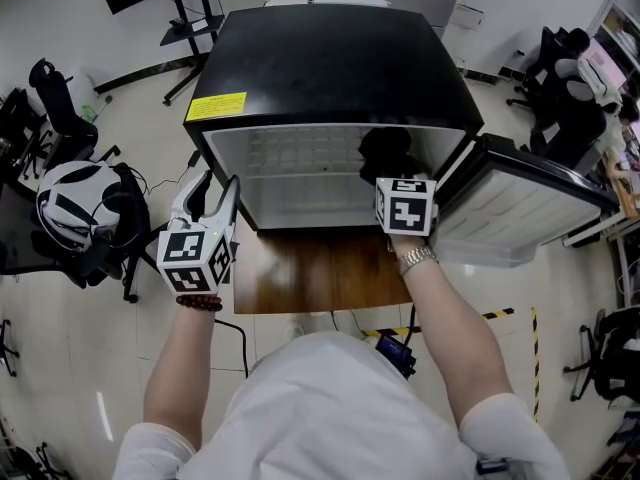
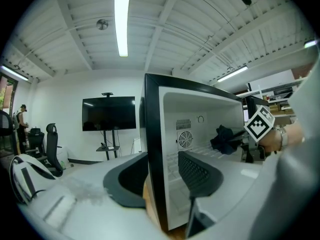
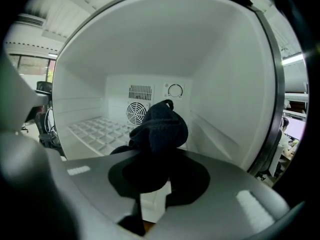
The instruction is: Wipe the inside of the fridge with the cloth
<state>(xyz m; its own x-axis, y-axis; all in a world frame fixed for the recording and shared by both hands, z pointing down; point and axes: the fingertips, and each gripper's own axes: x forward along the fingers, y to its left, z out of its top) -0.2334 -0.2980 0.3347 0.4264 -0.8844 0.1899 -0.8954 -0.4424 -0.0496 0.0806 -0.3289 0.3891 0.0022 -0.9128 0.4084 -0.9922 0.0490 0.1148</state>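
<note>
— Jaws first: on the right gripper (image 3: 160, 176)?
— Clamped on the cloth (image 3: 160, 129), a dark bunched wad sticking up past the jaws.
— And where, that cloth?
— Inside the fridge (image 1: 330, 68), toward 1 o'clock of the opening in the head view. Above the gridded shelf (image 3: 97, 129), short of the fan grille (image 3: 136, 113) on the back wall. Cannot tell whether touching any surface.
— Left gripper (image 1: 212, 193)?
— Spread, gripping nothing. Held at 8 o'clock of the fridge, with the cabinet's left front edge lined up between the jaws; contact unclear.
— Door (image 1: 510, 213)?
— Swung wide, out at 3 o'clock. Wooden board (image 1: 320, 273) under the fridge.
</note>
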